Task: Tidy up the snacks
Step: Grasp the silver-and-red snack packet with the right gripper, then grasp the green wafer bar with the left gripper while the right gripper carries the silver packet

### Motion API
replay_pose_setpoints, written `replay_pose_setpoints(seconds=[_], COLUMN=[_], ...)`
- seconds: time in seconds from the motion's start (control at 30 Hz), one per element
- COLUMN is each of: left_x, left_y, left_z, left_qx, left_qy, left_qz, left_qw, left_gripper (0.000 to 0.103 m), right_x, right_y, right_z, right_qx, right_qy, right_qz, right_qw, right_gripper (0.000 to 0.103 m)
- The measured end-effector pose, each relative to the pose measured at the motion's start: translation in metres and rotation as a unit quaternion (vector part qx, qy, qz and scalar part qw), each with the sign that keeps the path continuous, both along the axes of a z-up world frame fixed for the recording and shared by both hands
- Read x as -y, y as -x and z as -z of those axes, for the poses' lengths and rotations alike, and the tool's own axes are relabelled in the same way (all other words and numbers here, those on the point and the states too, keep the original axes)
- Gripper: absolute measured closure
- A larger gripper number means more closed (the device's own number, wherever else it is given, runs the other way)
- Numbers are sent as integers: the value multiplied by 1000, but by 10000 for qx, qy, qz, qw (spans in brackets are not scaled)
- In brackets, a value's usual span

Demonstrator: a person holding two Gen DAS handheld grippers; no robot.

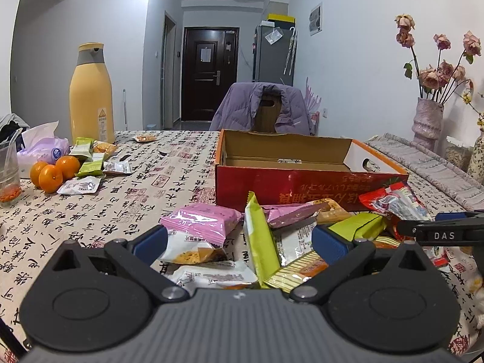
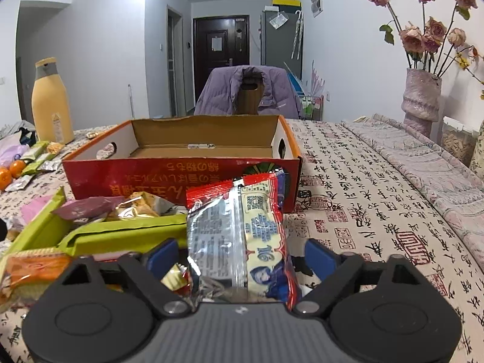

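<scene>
An open red cardboard box (image 1: 302, 181) stands on the table, nearly empty; it also shows in the right wrist view (image 2: 181, 178). A pile of snack packets lies in front of it: a pink one (image 1: 202, 220), an upright green one (image 1: 260, 242), a white one (image 1: 190, 249). My left gripper (image 1: 239, 239) is open over this pile, touching nothing. My right gripper (image 2: 242, 254) is open around a red and silver packet (image 2: 239, 236) that stands between its fingers; contact is unclear. The right gripper's tip shows in the left wrist view (image 1: 423, 228).
A yellow bottle (image 1: 90, 96), tangerines (image 1: 54, 172), a tissue pack (image 1: 42, 148), a plastic cup (image 1: 9, 175) and more small packets (image 1: 90, 163) sit at the left. A vase of dried roses (image 1: 428, 118) stands at the right. A chair with a purple jacket (image 1: 263, 106) is behind the box.
</scene>
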State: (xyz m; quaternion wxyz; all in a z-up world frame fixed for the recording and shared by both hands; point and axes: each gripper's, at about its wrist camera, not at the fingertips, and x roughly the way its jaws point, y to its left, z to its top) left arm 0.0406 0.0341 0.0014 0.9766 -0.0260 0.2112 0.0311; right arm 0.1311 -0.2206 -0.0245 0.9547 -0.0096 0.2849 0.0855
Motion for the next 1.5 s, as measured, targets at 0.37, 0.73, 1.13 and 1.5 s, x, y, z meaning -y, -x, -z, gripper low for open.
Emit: replay_pose_setpoints(seconds=[0.37, 0.73, 1.13, 1.5], left_x=[1, 8, 7, 10], left_y=[-15, -43, -80, -92], left_z=[-6, -13, 0, 7], left_qx=[-282, -804, -1689, -1972], left_qy=[-216, -285, -55, 92], left_qz=[86, 266, 343, 332], left_qw=[9993, 9960, 9850, 9798], left_gripper=[0, 5, 64, 80], right_x=[6, 24, 29, 27], right_y=[-13, 5, 21, 24], right_z=[2, -4, -9, -8], right_qx=[-215, 127, 307, 327], right_qy=[-68, -417, -585, -621], right_qz=[-191, -70, -164, -256], right_qw=[9996, 9990, 9977, 9972], right_gripper=[41, 42, 42, 42])
